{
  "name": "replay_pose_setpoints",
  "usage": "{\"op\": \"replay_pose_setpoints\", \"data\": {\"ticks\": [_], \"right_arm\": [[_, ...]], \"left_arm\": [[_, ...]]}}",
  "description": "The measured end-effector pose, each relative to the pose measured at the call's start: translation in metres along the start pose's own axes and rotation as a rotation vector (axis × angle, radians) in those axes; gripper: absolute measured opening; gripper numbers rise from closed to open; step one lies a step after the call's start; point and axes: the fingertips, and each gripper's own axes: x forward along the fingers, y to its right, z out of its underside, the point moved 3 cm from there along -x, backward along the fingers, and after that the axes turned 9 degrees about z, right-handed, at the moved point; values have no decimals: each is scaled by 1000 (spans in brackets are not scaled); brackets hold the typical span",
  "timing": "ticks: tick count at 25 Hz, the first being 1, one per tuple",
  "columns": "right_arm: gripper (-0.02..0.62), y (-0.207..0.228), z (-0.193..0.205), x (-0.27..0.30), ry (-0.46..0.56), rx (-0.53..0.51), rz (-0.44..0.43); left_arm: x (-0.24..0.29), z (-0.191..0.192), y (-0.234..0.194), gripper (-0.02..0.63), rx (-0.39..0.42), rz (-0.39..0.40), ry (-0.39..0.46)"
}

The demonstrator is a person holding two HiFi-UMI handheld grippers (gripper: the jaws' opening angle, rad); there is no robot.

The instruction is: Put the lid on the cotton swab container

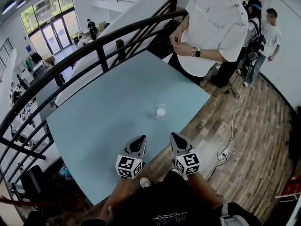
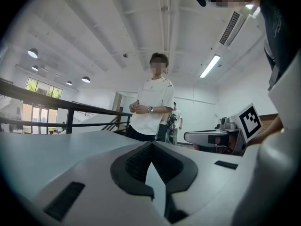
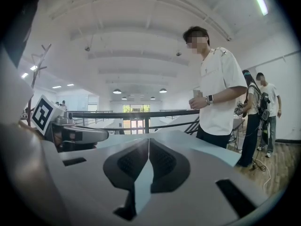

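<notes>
Two grippers sit low at 6 o'clock in the head view. The left gripper (image 1: 141, 139) and the right gripper (image 1: 174, 136) are side by side over the near edge of the pale blue surface (image 1: 94, 121). Each gripper view shows its fingers (image 2: 136, 166) (image 3: 162, 166) pressed together at the tips with nothing between them, so both are empty.

The cotton swab container (image 1: 161, 113) stands alone near the middle of the surface, at 12 o'clock from the grippers and well apart from them. It looks like a small, light plastic tub. It would probably be stiff but easy to tip or push along this smooth top, so one gripper should steady its sides while the other works. The lid (image 1: 161, 106) may be the faint clear shape at the container's 12 o'clock side, but it is too small to be sure. If so, it is thin and slippery and best pinched across its rim.

Neither gripper view shows the container, because the gripper bodies fill the lower half of each. A person (image 1: 214, 27) stands at the far side of the surface.
</notes>
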Motion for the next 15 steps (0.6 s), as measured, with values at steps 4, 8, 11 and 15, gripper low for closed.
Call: {"op": "replay_pose_setpoints", "data": {"ticks": [4, 8, 11, 15], "right_arm": [[20, 8, 4, 14, -4, 5, -7], [20, 22, 7, 38, -3, 2, -34], [20, 34, 5, 56, -6, -5, -70], [20, 45, 3, 75, -5, -11, -123]], "left_arm": [[10, 5, -6, 11, 1, -10, -19], [28, 8, -17, 11, 9, -35, -36], [47, 8, -20, 11, 12, -48, -50], [67, 1, -24, 11, 2, -84, -35]]}}
